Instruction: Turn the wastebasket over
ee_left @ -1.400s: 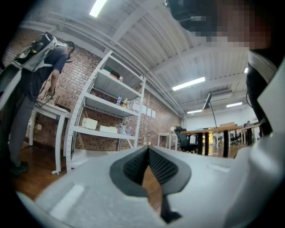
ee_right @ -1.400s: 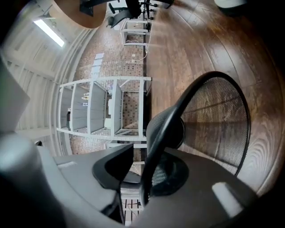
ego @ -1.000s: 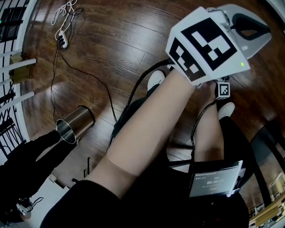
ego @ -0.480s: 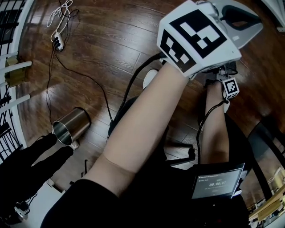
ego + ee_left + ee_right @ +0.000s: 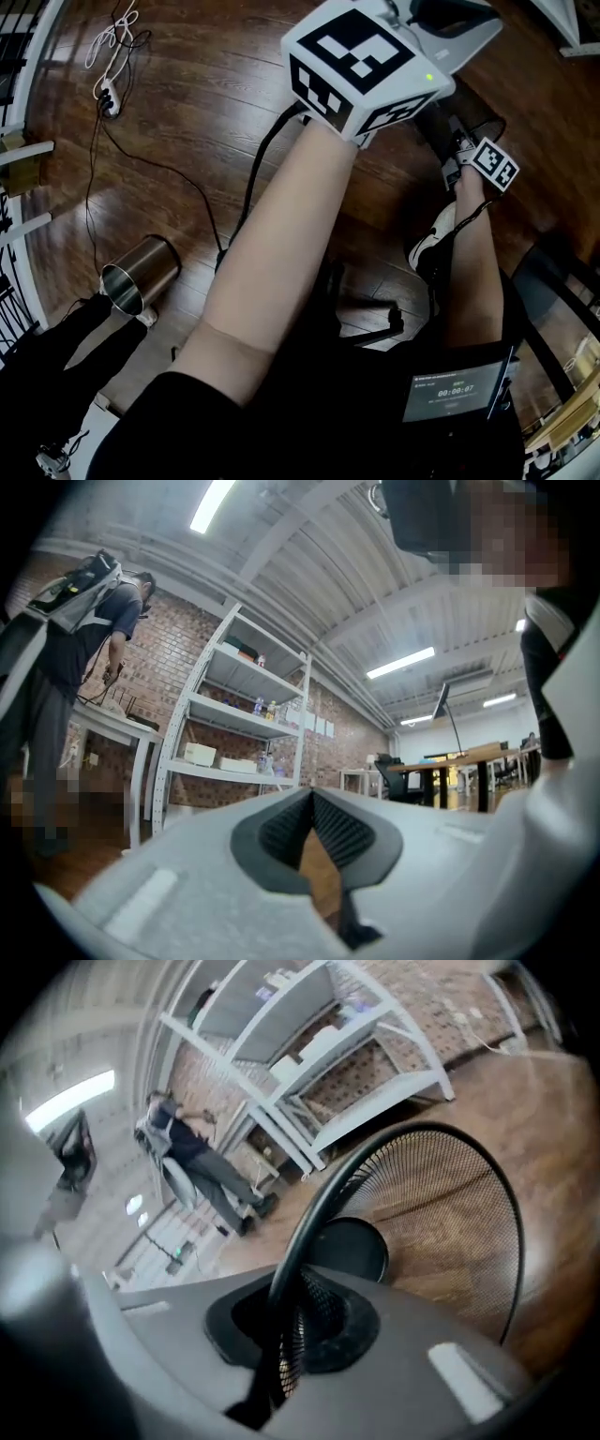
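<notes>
Wastebasket (image 5: 441, 1204), black mesh, sits tipped on its side in front of the person, since right gripper (image 5: 286, 1330) is clamped on its rim, likely to swing it over; left gripper (image 5: 312, 808) pinched together, empty, kept clear.

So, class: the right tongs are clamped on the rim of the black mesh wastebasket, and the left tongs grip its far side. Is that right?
Not quite. The left tongs grip nothing: the left gripper view shows only empty air between their jaws. The right tongs are indeed clamped on the rim of the black mesh wastebasket.
</notes>
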